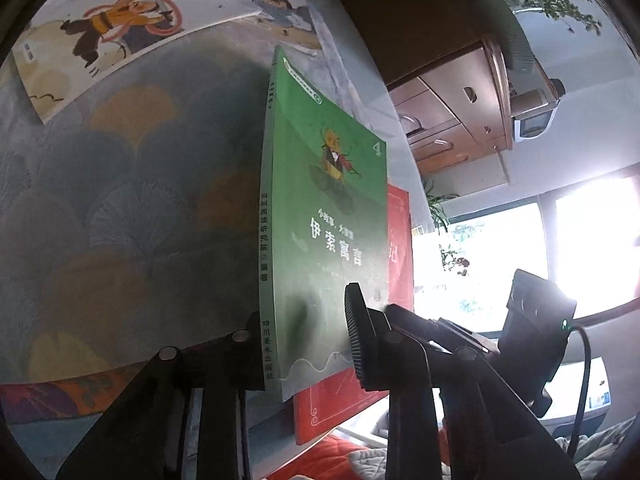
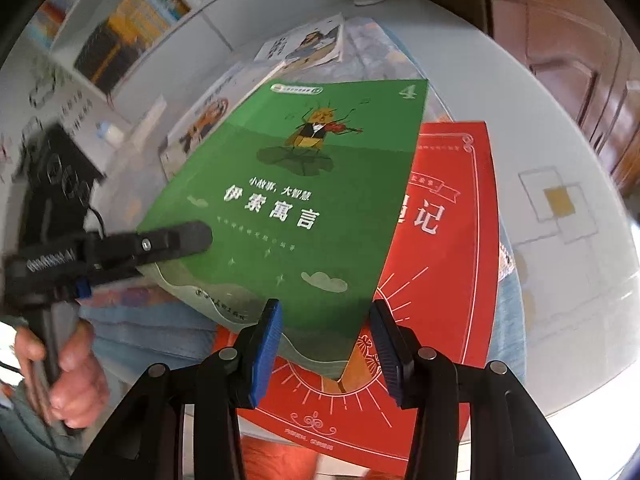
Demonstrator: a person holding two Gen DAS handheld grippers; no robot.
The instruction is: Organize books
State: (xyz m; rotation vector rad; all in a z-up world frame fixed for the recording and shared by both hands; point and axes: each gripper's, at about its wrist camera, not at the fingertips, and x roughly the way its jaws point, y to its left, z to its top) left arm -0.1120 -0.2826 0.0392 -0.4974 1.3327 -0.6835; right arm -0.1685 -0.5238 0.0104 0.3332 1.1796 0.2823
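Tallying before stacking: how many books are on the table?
4: green book in the left gripper; red book beneath it; two white illustrated books flat behind. Others may be hidden.

Bright windows [image 1: 560, 248], wooden cabinet [image 1: 452, 108], white bookshelf [image 2: 132, 16]

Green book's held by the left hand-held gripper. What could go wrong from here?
1. The left hand-held gripper pinches the green book near one edge only; the thin book could sag or slip out.
2. The right hand-held gripper straddles its low corner with jaws open; closing could crease the corner or catch the red book lying beneath.
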